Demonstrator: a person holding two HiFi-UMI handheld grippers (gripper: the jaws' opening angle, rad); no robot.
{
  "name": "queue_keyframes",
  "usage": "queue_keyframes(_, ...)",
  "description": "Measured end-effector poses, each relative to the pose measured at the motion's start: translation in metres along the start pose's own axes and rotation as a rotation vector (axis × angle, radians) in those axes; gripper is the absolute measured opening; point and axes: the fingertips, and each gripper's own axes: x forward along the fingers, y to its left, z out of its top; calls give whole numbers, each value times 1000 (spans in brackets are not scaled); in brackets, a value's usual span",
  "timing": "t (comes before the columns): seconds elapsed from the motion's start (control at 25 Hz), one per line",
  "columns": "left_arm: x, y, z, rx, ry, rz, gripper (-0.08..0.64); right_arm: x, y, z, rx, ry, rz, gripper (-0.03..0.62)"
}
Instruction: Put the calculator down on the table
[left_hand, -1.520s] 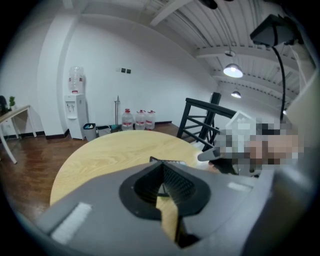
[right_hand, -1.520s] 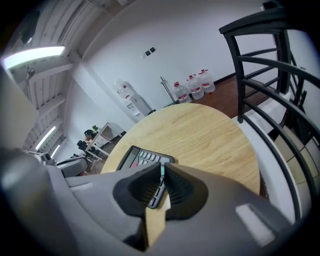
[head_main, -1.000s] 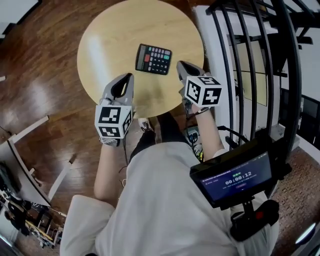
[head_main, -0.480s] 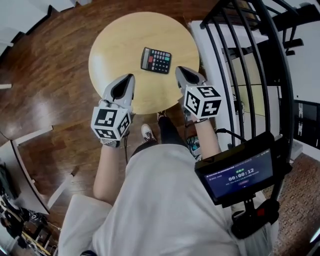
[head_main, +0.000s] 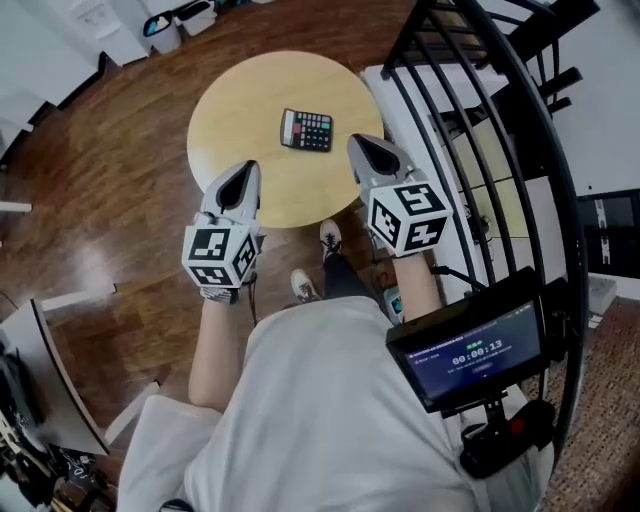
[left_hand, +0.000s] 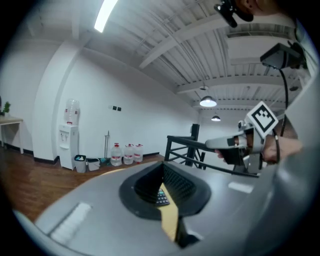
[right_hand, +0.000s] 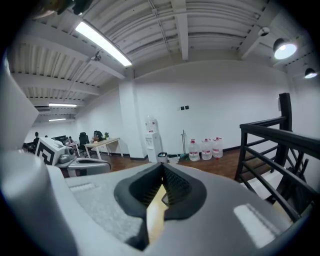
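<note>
The calculator (head_main: 306, 130), dark with pale keys (a red one among them), lies flat on the round wooden table (head_main: 230, 100), a little right of its middle, with neither tool touching it. My left gripper (head_main: 238, 180) is closed on nothing, above the table's near rim. My right gripper (head_main: 365, 150) is likewise closed and empty. Only the left gripper view catches the keys through the slit under its pads; the right gripper view alone shows a desk (right_hand: 102, 144).

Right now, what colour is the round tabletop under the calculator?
The tabletop is pale yellowish wood, clearest in the head view.
</note>
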Motion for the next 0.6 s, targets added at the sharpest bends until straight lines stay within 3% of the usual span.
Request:
queue_keyframes(0.16,-13,-8,17,48,-17,-31,5,-22,9,28,-42,-62,-10,2)
queue_keyframes(0.36,-25,-14,60,47,-80,-43,5,-39,9,59,-130,-135,-32,2)
queue_keyframes(0.6,-33,-18,111,125,-167,-13,5,-48,10,94,-176,-213,-6,3)
